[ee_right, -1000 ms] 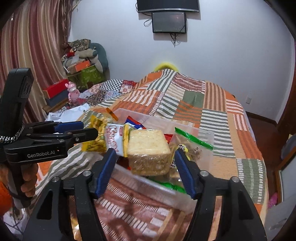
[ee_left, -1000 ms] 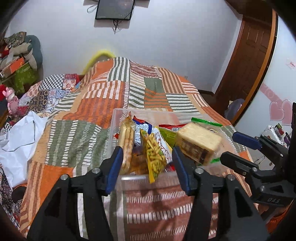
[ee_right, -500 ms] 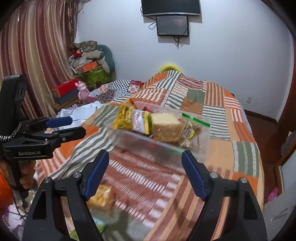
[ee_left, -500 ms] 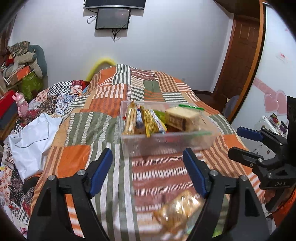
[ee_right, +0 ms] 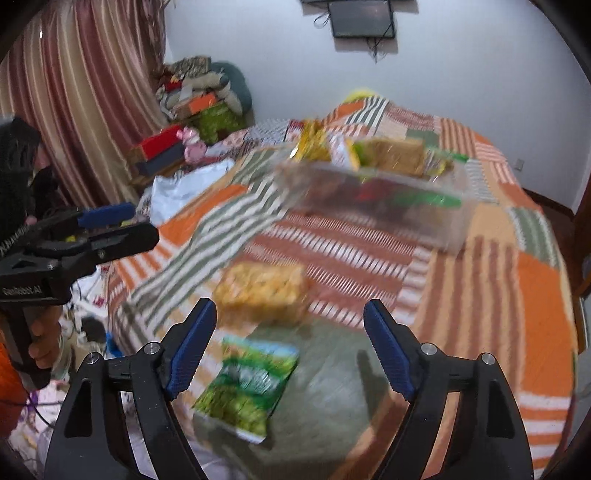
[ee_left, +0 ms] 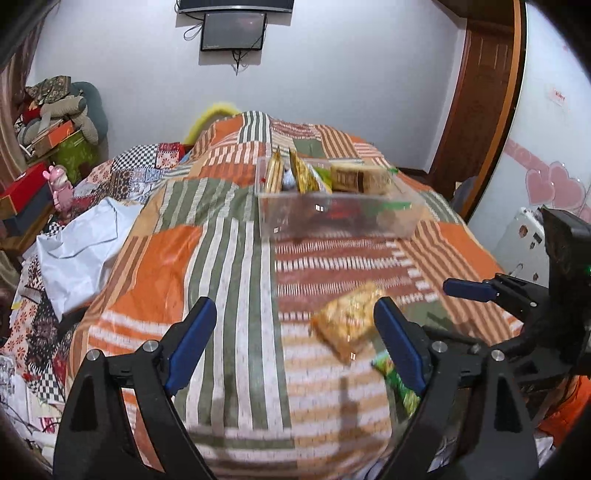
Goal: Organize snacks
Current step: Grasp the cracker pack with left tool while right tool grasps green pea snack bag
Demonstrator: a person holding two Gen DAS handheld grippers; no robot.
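The bed (ee_left: 229,258), under an orange, green and white patchwork quilt, fills the middle of both views. A striped curtain (ee_right: 74,92) hangs at the upper left of the right wrist view, and a wooden door (ee_left: 480,103) stands at the upper right of the left wrist view. A dark screen (ee_left: 233,31) is mounted on the white wall at the top centre. A heap of bags and boxes (ee_left: 55,122) sits at the upper left, with a white sheet (ee_left: 81,251) below it at the bed's edge.

The clear plastic bin (ee_left: 336,218) rests on the quilt above centre, holding upright snack packs and a wrapped cake block (ee_left: 360,179). Half a second ago it lay nearer the fingers; both views now stand farther back from it.

Lower down, an orange-yellow snack pack (ee_right: 262,290) lies flat on the quilt, and just below it a green snack pack (ee_right: 247,387). Nothing lies between these and the fingers. In the left wrist view the right finger (ee_left: 399,343) covers part of the green pack.

The left hand-held gripper (ee_left: 293,343) is spread wide and holds nothing. The right hand-held gripper (ee_right: 288,343) is likewise spread and empty, framing the two loose packs. The right wrist view is blurred.
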